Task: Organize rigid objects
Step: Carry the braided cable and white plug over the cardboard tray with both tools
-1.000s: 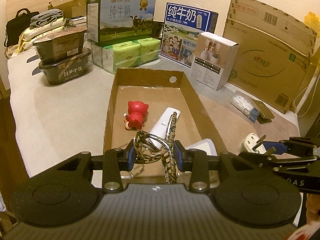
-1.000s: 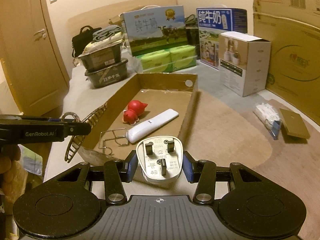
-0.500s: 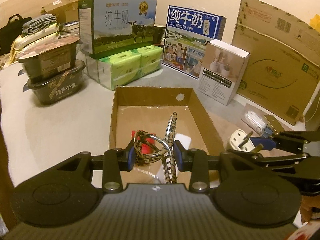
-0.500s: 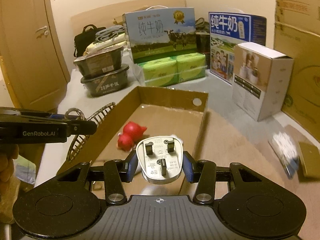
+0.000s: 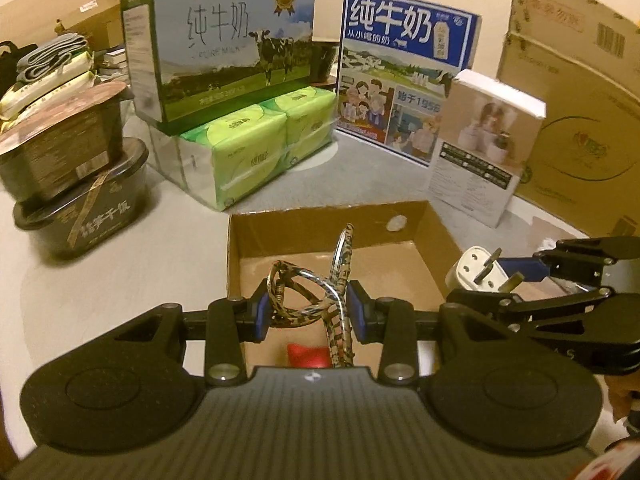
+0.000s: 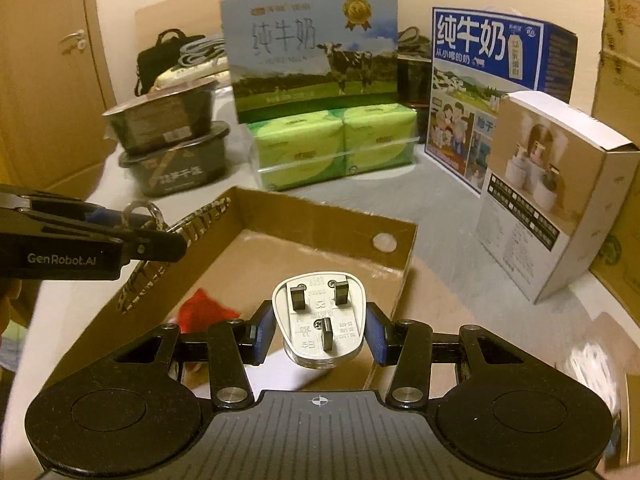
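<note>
The left tool [image 5: 307, 307] is closed on a leopard-print hair claw clip [image 5: 316, 296], clamped between its blue pads and held above the near end of the open cardboard tray [image 5: 436, 236]. The right tool [image 6: 319, 330] grips a white three-pin plug adapter [image 6: 318, 318], pins facing the camera, over the tray's right side. From the left wrist view, the right tool and its adapter sit just beside the tray's right wall.

A red figurine [image 6: 208, 310] lies on the tray floor, mostly hidden behind the left tool in the left wrist view.

Behind the tray stand a green pack of tissues [image 5: 256, 148] with a cow-print milk carton [image 5: 224, 36] on top, a blue milk carton [image 5: 404, 68], a white product box [image 5: 484, 148] and two stacked dark food bowls [image 5: 68, 176]. Large cardboard boxes [image 5: 576, 92] lean at the right.
</note>
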{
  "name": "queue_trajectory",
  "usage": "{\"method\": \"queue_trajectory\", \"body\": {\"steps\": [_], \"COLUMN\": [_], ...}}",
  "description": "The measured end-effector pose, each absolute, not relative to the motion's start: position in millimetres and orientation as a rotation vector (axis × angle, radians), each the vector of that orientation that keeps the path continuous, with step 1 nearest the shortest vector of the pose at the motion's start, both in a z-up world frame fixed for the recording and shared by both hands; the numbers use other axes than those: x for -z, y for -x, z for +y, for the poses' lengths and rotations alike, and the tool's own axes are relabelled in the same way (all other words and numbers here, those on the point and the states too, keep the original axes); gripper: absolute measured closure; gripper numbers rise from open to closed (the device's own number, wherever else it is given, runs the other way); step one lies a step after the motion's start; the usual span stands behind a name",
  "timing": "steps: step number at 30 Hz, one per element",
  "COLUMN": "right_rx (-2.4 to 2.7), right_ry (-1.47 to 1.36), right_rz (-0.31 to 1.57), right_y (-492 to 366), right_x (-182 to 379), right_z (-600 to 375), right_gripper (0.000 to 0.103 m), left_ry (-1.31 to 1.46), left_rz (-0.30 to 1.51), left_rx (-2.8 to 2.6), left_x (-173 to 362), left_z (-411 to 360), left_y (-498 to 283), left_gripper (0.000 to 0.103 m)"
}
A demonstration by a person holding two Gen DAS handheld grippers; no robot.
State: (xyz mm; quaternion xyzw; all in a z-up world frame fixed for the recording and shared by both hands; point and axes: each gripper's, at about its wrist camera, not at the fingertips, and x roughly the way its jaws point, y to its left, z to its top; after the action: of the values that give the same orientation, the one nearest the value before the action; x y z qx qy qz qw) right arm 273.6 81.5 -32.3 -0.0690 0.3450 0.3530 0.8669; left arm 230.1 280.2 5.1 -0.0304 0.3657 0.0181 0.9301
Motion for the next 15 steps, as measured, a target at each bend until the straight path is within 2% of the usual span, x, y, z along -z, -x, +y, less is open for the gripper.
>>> {"method": "queue_trajectory", "body": {"steps": [15], "right_rx": [-0.729], "right_ry": [0.136], "right_rz": [0.751], "right_y": [-317], "right_x": [60], "right_z": [97], "right_gripper": [0.056], "left_ry": [0.038], "left_rz": [0.773], "left_rx": [-0.02], "left_x": [29], "left_z": [286], "left_y": [-281], "left_gripper": [0.068]}}
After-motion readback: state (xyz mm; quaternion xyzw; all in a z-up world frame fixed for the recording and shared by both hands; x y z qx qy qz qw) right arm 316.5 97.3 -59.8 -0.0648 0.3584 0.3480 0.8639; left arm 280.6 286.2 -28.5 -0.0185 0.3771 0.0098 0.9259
